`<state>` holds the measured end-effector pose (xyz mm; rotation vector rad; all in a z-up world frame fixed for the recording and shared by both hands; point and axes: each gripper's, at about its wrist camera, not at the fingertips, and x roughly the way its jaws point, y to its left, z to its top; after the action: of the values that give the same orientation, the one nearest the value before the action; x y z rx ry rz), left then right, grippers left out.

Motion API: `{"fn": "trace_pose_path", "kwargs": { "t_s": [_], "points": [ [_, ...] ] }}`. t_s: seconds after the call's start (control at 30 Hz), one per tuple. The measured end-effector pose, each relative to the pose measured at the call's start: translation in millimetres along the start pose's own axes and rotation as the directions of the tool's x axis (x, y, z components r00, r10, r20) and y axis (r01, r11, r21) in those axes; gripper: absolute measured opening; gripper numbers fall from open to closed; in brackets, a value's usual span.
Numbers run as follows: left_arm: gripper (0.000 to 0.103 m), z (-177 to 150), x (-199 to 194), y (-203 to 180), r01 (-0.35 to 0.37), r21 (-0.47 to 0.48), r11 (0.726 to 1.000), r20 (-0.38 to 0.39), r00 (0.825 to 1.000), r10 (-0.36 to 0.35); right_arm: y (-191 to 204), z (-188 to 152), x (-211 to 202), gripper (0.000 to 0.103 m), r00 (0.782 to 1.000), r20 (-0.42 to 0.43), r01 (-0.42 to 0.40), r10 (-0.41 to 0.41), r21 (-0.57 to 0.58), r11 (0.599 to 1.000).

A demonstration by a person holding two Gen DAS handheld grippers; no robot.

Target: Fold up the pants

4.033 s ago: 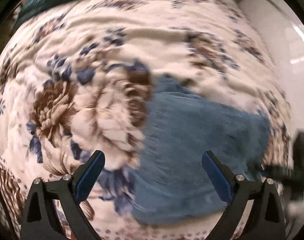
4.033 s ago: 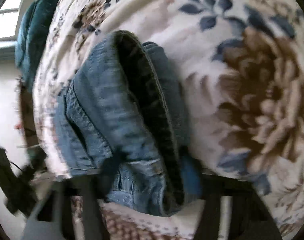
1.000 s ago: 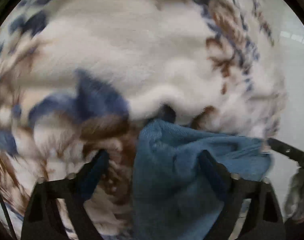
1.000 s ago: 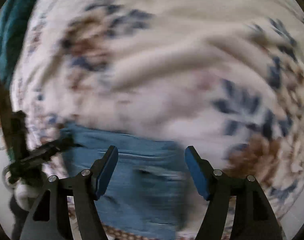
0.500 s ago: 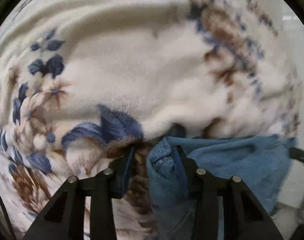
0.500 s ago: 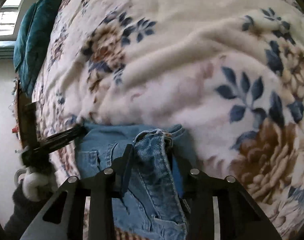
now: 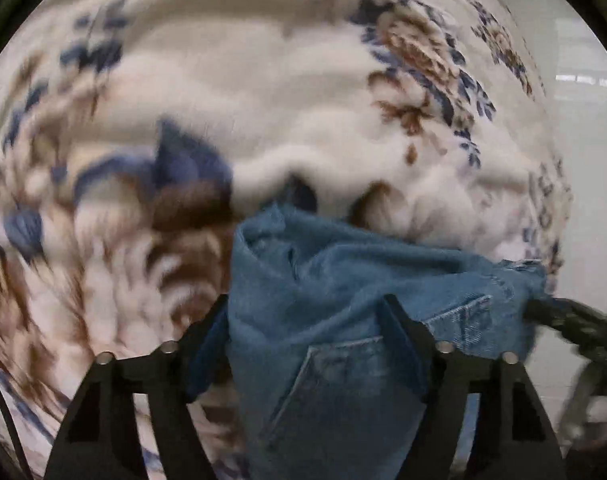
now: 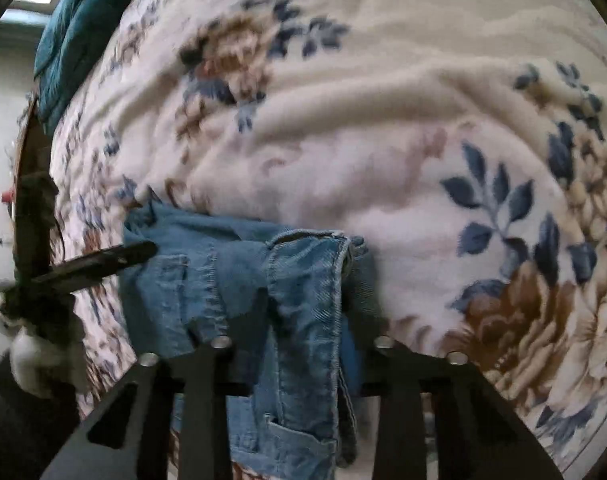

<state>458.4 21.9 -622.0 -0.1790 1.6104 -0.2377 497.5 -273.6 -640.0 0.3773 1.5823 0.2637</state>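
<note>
The folded pants (image 7: 343,320) lie on the floral blanket (image 7: 263,80) at its near edge. The left claw (image 7: 303,344) is clamped on a bunched fold of denim. The right claw (image 8: 303,320) likewise grips the pants' seamed edge.

You have no writing, label, brand, number or sign to read in either view. The denim pants (image 7: 343,320) show only stitching and pocket seams, and the floral blanket (image 8: 383,120) carries only its printed flowers and leaves; motion blur softens much of the left wrist view.
</note>
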Motion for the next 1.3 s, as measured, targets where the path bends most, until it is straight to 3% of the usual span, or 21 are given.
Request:
{"fn": "trace_pose_path", "kwargs": {
  "t_s": [0.03,0.07,0.1,0.2,0.3,0.33,0.37,0.43,0.53,0.57,0.63,0.8,0.9,0.97,1.03,1.13,1.17,1.23,1.3],
  "points": [
    [0.056,2.5,-1.1,-1.1,-0.036,0.014,0.999,0.019,0.999,0.036,1.1,-2.8,-10.8,0.025,0.999,0.044,-0.014,0.013,0.009,1.0],
    [0.055,4.7,1.9,1.3,-0.052,0.022,0.998,0.028,0.998,0.051,0.9,-5.2,-19.0,0.019,0.996,0.086,-0.002,0.002,0.007,1.0],
    [0.055,7.4,4.2,4.6,-0.07,0.019,0.997,0.03,0.997,0.07,-2.9,-5.6,-17.9,0.019,0.996,0.093,0.006,-0.007,0.012,1.0],
    [0.056,10.4,8.0,9.8,-0.025,-0.006,1.0,0.0,1.0,0.025,-28.9,-3.3,3.3,0.023,0.998,0.024,-0.056,0.054,0.098,0.994],
    [0.056,0.1,-11.3,9.0,-0.065,0.009,0.998,0.045,0.997,0.064,-35.7,-4.4,5.1,0.062,0.998,-0.027,-0.057,0.06,0.111,0.992],
    [0.057,-5.3,-19.2,9.4,-0.07,0.006,0.998,0.069,0.995,0.069,-38.6,-9.1,-0.1,0.064,0.998,-0.025,-0.059,0.062,0.119,0.991],
    [0.06,-11.5,-27.4,10.9,-0.069,-0.005,0.998,0.099,0.993,0.069,-41.0,-14.5,-6.0,0.065,0.997,-0.022,-0.07,0.074,0.129,0.989],
    [0.094,-20.9,-33.7,12.5,-0.089,-0.026,0.996,0.118,0.989,0.092,-46.2,-33.8,-11.8,0.068,0.993,-0.043,-0.101,0.109,0.164,0.981],
    [0.097,-41.3,-35.0,19.6,-0.075,-0.082,0.994,0.118,0.989,0.084,-54.9,-66.4,1.5,0.069,0.984,-0.118,-0.11,0.137,0.208,0.972],
    [0.097,-49.5,-34.5,20.5,-0.091,-0.094,0.991,0.115,0.988,0.102,-56.7,-76.1,8.6,0.063,0.982,-0.134,-0.104,0.135,0.218,0.97],
    [0.097,-63.4,-34.5,17.0,-0.068,-0.115,0.991,0.11,0.991,0.081,-60.0,-97.2,20.9,0.023,0.975,-0.128,-0.142,0.184,0.278,0.95],
    [0.097,-95.0,-45.4,14.1,-0.092,-0.129,0.987,0.135,0.985,0.11,-54.8,-128.5,-14.3,0.01,0.961,-0.04,-0.247,0.275,0.333,0.91],
    [0.097,-110.8,-49.8,10.1,-0.142,-0.103,0.984,0.179,0.971,0.159,-65.8,-146.1,-18.8,0.009,0.959,-0.056,-0.238,0.277,0.366,0.899],
    [0.097,-111.8,-40.7,6.0,-0.162,-0.069,0.984,0.163,0.972,0.172,-76.4,-151.7,-1.7,0.009,0.962,-0.089,-0.207,0.26,0.388,0.898],
    [0.097,-109.1,-28.4,0.2,-0.179,-0.036,0.983,0.135,0.974,0.182,-77.6,-148.5,19.8,0.013,0.959,-0.154,-0.171,0.239,0.36,0.917],
    [0.097,-108.5,-23.2,-6.5,-0.149,-0.005,0.989,0.14,0.979,0.148,-60.7,-135.1,16.5,0.05,0.981,-0.161,-0.069,0.109,0.236,0.969],
    [0.097,-108.6,-22.8,-8.2,-0.135,-0.001,0.991,0.144,0.981,0.134,-53.7,-131.4,10.9,0.072,0.988,-0.138,-0.037,0.064,0.19,0.981],
    [0.097,-108.2,-18.0,-11.1,-0.105,-0.003,0.995,0.143,0.984,0.104,-41.2,-124.6,3.2,0.077,0.996,-0.084,-0.018,0.029,0.12,0.993],
    [0.097,-106.1,-5.4,-11.7,-0.078,-0.009,0.997,0.129,0.988,0.079,-34.3,-116.3,8.3,0.077,0.996,-0.074,-0.049,0.057,0.099,0.994]
  ]
}}
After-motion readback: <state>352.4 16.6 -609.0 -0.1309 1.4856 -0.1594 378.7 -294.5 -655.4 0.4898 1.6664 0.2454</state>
